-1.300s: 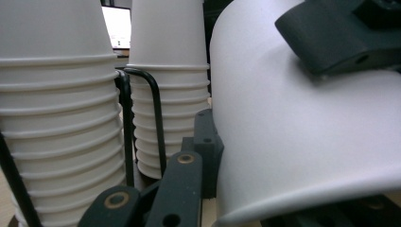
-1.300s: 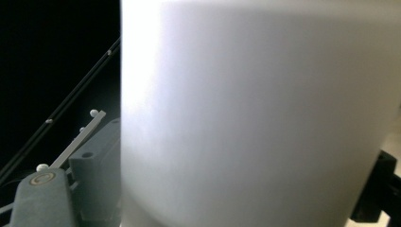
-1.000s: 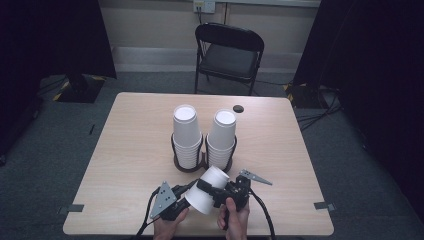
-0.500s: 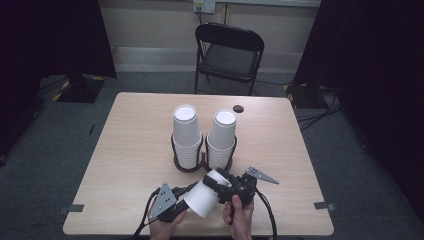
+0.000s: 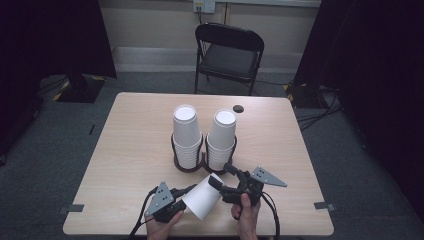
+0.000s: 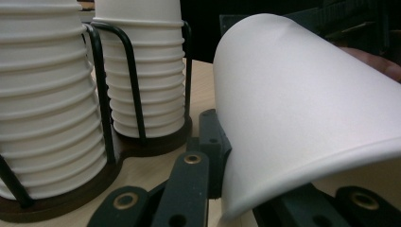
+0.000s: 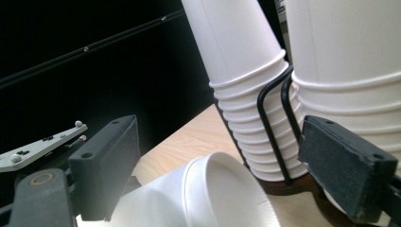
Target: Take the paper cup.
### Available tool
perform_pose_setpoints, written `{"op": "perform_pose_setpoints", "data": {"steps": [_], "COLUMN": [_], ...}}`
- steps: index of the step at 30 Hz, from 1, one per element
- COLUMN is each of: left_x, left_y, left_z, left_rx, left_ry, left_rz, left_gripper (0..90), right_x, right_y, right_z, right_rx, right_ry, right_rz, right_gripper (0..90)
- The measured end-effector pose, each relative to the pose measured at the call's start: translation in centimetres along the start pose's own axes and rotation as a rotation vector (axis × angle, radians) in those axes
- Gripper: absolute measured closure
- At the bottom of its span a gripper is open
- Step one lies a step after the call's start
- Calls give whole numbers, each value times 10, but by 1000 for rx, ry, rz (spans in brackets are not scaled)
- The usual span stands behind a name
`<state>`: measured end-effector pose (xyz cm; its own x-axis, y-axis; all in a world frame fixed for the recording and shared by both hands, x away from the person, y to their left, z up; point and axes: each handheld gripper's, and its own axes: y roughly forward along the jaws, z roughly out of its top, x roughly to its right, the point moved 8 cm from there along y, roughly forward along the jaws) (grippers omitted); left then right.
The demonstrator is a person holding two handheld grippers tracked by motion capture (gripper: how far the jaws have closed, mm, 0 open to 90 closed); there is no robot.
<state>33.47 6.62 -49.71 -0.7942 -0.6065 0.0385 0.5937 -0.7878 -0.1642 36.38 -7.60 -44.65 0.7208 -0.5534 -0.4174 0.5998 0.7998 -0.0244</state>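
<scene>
The left tool (image 5: 176,209) is closed on the wide rim end of a paper cup (image 5: 204,197), held on its side just above the surface (image 5: 125,165), in front of the rack of stacked cups (image 5: 187,135). The cup's long axis runs from the near rim toward its base, which points at the right tool (image 5: 220,175). That tool's jaws stand apart around the base, seemingly not pressing. Light, thin-walled and easily dented, the cup is best taken gently near its stiffer rim or base.
</scene>
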Motion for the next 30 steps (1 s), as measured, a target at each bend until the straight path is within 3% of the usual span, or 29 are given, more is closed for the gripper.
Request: {"op": "perform_pose_setpoints", "data": {"steps": [6,9,14,16,17,19,24,26,30], "left_x": [-4,-6,-9,-10,-11,-13,-16,-19,-20], "left_y": [-2,-2,-1,-2,-2,-3,-5,-6,-7], "left_z": [2,2,-1,-2,-1,-1,0,1,2], "left_rx": [-61,-87,-128,-141,-145,-146,-181,-191,-206], "left_ry": [16,32,55,52,45,30,13,11,8], "left_rz": [-15,-8,-7,-1,-2,-4,-24,-28,-32], "left_gripper": [863,863,862,861,861,861,862,862,862], "right_x": [2,4,5,5,1,1,1,-3,-3], "right_y": [-8,-12,-15,-17,-20,-21,-27,-30,-29], "right_z": [-1,-2,-6,-9,-12,-13,-15,-16,-17], "right_rx": [26,53,39,32,16,9,-18,-24,-28], "right_ry": [-27,-104,-156,-172,-190,-197,-225,-251,-273], "right_rz": [9,-37,-47,-43,7,13,-35,-11,-23], "right_gripper": [133,131,130,131,143,144,165,143,134]}}
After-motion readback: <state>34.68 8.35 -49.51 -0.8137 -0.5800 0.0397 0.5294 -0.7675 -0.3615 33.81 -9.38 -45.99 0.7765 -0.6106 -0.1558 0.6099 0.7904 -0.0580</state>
